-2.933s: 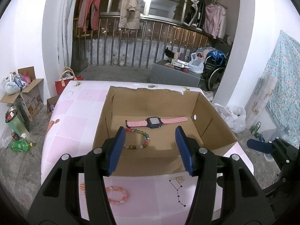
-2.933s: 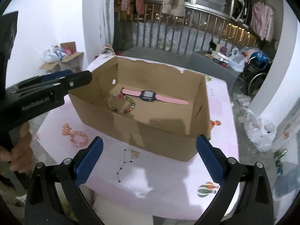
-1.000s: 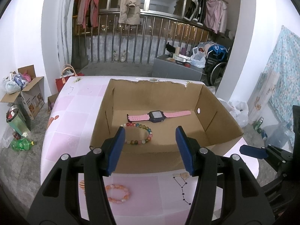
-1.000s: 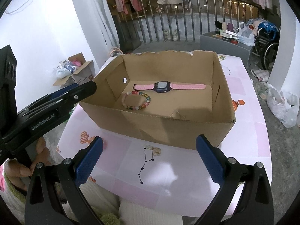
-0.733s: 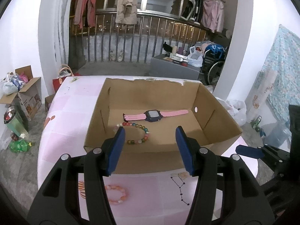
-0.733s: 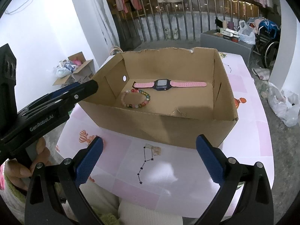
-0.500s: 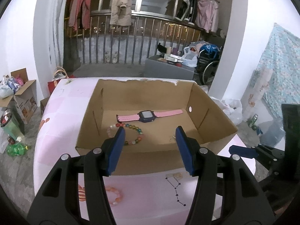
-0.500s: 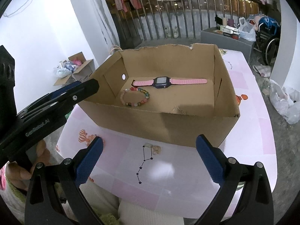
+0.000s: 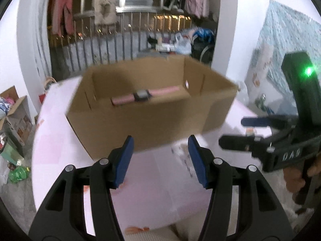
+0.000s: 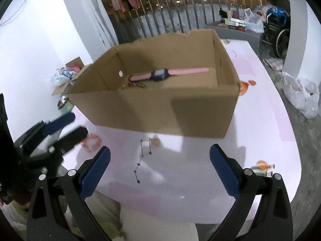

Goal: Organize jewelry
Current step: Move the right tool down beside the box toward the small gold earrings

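Both tongs, left & right, spread, empty; bare tablecloth before box wall.

So the cardboard box sits dead center on the pink table, open top. Inside, a pink watch lies flat along the far side, and at its 8 o'clock end there's a bit of a beaded bracelet peeking over the near wall. Another bracelet, orange-pink, lies outside on the table at the box's 8 o'clock. The right gripper sits at 6 o'clock with its jaws wide apart, nothing between them. The left gripper pokes in from 9 o'clock, blurry, jaws parted, tips just beside that loose bracelet.
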A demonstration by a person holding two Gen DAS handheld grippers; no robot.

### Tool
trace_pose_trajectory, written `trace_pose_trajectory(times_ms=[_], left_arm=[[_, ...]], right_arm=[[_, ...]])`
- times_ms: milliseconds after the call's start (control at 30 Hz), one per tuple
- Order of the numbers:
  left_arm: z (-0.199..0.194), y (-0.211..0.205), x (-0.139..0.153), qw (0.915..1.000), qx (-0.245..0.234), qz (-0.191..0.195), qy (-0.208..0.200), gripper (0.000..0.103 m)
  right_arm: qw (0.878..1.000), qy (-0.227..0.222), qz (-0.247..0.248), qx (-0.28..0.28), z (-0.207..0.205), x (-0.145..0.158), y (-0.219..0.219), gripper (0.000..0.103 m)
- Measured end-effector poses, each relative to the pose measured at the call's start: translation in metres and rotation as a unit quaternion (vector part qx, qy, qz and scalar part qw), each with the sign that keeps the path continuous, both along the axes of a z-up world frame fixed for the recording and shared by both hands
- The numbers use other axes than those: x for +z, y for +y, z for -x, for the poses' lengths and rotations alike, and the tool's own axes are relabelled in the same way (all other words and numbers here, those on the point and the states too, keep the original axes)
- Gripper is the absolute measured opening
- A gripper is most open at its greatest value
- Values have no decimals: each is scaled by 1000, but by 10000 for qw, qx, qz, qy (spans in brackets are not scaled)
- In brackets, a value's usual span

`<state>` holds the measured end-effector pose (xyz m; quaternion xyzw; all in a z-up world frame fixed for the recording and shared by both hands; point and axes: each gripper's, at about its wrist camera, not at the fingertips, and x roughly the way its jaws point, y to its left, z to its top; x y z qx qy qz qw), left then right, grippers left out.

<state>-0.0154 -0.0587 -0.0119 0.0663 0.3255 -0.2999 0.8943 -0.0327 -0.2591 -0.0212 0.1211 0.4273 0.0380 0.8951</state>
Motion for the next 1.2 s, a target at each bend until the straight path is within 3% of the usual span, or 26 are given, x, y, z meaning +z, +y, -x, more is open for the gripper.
trace_pose_trajectory(times_ms=[133, 267, 433, 567, 667, 800, 1200], left_arm=[[0, -5, -19, 9997, -111, -130, 176, 53], [-2, -8, -29, 9994, -150, -220, 239, 53], [-6, -21, -36, 9984, -312, -447, 154, 52], [-12, -35, -42, 9966, -523, -631, 106, 39], [-17, -47, -48, 9949, -661, -749, 106, 31], [-25, -59, -56, 9923, -850, -898, 120, 23], [-31, -73, -66, 9826, -1362, -1243, 211, 22]], right_arm=[[10000, 44, -4, 37, 1, -10, -1, 96], [9998, 39, 87, 148, -5, -15, 2, 89], [9994, 62, 251, 228, -13, -23, 4, 69], [9990, 122, 298, 323, -19, -33, 6, 49], [9985, 183, 304, 408, -23, -39, 7, 42], [9984, 210, 290, 449, -27, -43, 5, 42], [9982, 271, 52, 531, -34, -50, -1, 42]])
